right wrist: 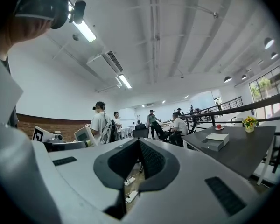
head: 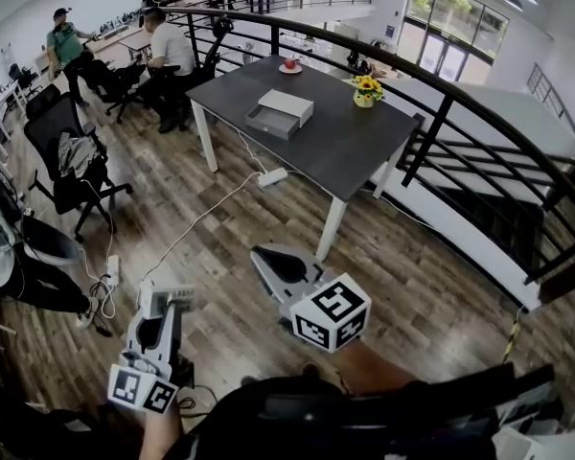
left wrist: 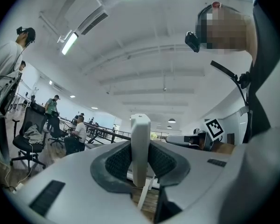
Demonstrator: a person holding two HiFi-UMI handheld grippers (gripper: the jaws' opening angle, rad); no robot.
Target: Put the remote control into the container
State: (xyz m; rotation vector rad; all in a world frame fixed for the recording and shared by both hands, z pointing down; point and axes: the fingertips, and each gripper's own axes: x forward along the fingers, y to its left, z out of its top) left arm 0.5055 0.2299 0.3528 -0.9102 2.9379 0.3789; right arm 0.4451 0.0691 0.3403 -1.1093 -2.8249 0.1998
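Observation:
My left gripper is low at the left of the head view, shut on a white remote control. In the left gripper view the remote control stands upright between the closed pads of that gripper. My right gripper is held in the middle, over the wooden floor, shut with nothing in it; its jaws meet in the right gripper view. The container is a white box with a grey drawer pulled out, on the dark grey table well ahead of both grippers. It also shows as the container far to the right.
A flower pot and a plate with a red fruit stand on the table's far side. A black railing runs behind and to the right of the table. Office chairs and a floor power strip lie left. People sit at the back.

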